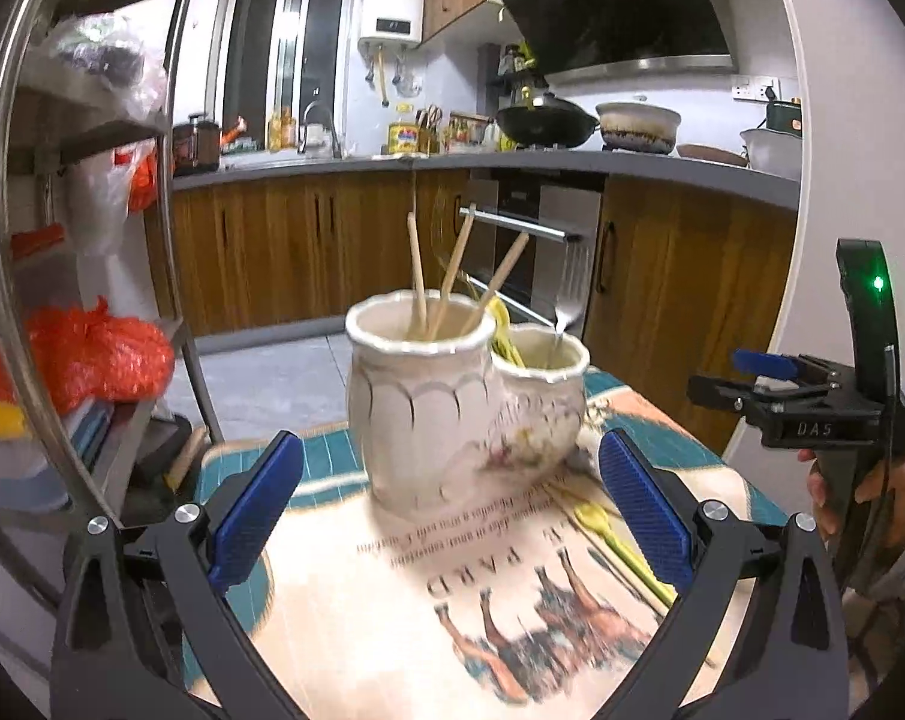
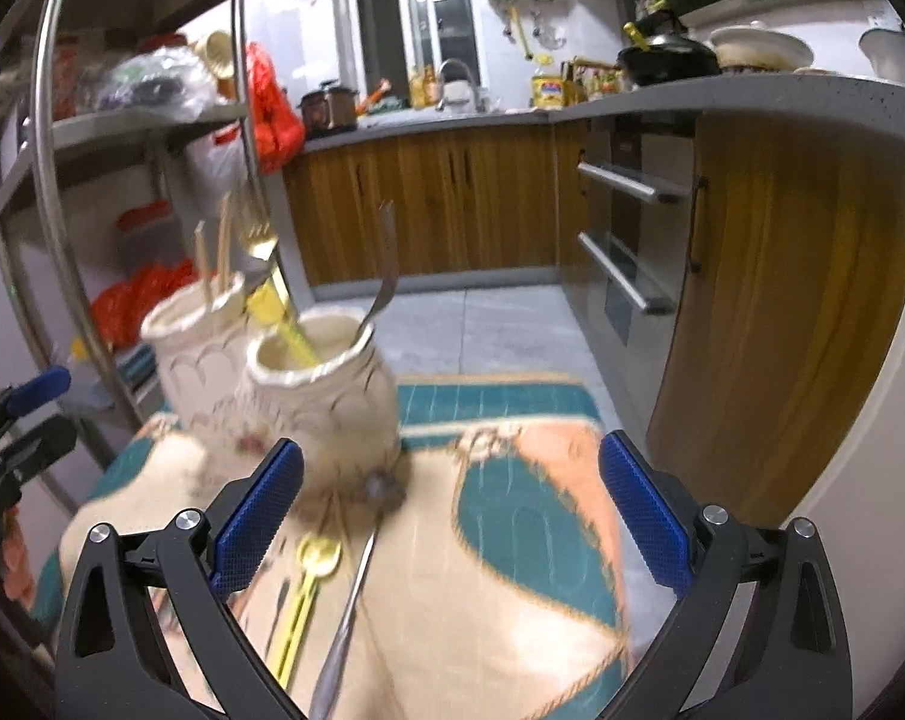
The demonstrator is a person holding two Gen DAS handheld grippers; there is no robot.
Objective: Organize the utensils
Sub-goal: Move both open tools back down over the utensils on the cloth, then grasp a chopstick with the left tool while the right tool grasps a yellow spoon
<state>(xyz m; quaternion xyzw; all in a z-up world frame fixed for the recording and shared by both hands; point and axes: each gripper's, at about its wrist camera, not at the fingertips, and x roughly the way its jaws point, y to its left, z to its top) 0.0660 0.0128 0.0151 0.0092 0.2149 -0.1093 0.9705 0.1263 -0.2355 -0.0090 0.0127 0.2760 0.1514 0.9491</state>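
Two joined cream ceramic pots stand near the far edge of a table under a printed cloth, wooden chopsticks leaning upright out of the taller pot, a metal fork and a yellow-handled utensil slanting out of the shorter one. On the cloth beside the pots, a yellow-handled spoon and a steel utensil lie lengthwise toward the near edge, bowls toward the pots, with wooden kitchen cabinets and a metal shelf rack behind. Both the left gripper and right gripper hover wide apart, grasping nothing, touching nothing.
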